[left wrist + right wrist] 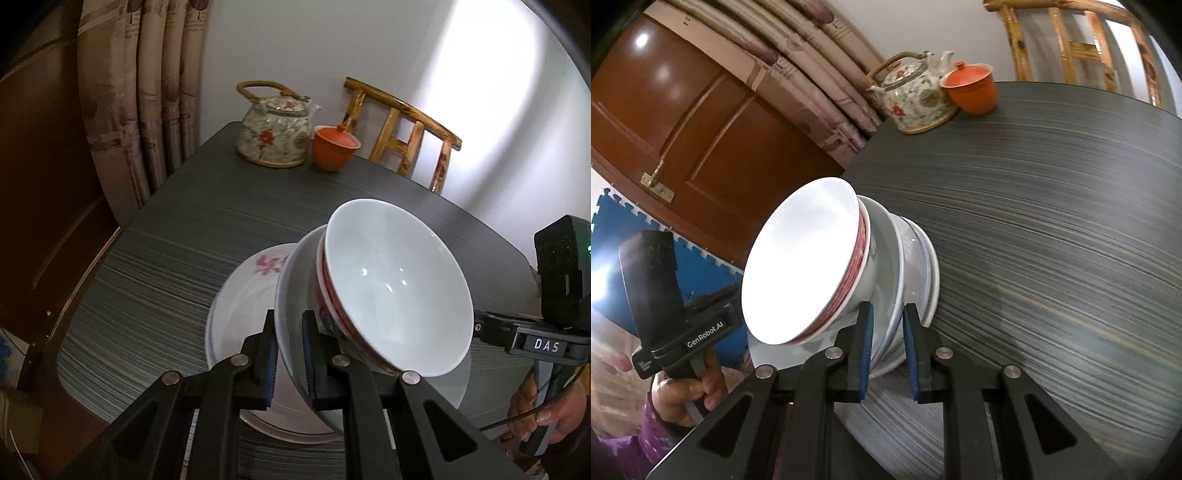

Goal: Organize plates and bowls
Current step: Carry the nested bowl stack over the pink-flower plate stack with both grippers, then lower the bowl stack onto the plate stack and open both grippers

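Note:
A white bowl (395,284) with a red patterned rim sits nested in a pale plate (291,280). Under them lies a white plate with a pink flower (243,295) on the dark table (207,206). My left gripper (290,354) is shut on the near rim of the pale plate. In the right wrist view the white bowl (801,262) and the stacked plates (916,266) show tilted. My right gripper (888,354) is shut on the rim of the pale plate (890,314) from the opposite side.
A floral teapot (275,129) and an orange lidded cup (334,147) stand at the table's far edge. A bamboo chair (406,129) stands behind the table. Curtains (144,92) and a brown door (683,110) are at the left.

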A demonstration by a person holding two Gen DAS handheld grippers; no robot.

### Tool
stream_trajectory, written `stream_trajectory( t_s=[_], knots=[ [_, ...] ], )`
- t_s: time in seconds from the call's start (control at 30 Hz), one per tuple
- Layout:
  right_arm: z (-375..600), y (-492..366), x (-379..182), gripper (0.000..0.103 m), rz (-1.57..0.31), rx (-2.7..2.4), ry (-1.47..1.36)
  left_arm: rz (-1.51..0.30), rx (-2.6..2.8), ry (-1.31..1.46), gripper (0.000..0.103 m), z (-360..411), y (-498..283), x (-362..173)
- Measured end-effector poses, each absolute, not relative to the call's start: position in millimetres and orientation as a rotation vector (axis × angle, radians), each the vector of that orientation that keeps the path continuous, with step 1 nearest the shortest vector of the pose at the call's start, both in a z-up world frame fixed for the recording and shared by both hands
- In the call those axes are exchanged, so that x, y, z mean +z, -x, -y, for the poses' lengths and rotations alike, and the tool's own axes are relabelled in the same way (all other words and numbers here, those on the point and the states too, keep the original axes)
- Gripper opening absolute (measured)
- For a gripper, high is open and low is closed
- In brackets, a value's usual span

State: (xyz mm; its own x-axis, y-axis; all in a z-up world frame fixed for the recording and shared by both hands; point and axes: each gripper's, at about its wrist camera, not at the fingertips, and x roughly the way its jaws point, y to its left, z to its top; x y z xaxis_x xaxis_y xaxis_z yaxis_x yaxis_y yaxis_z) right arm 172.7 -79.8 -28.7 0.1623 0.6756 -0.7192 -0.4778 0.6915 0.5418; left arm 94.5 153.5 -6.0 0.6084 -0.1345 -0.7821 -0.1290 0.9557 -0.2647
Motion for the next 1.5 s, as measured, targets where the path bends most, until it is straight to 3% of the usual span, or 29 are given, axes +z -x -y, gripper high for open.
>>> stream_trajectory(
  t_s=[1.5],
  knots=[
    [58.2, -179.6, -46.0, 0.015, -1.140, 0.809, -0.185, -0.949, 0.061, 0.224, 0.010, -156.5, -97.9, -32.8]
  ],
)
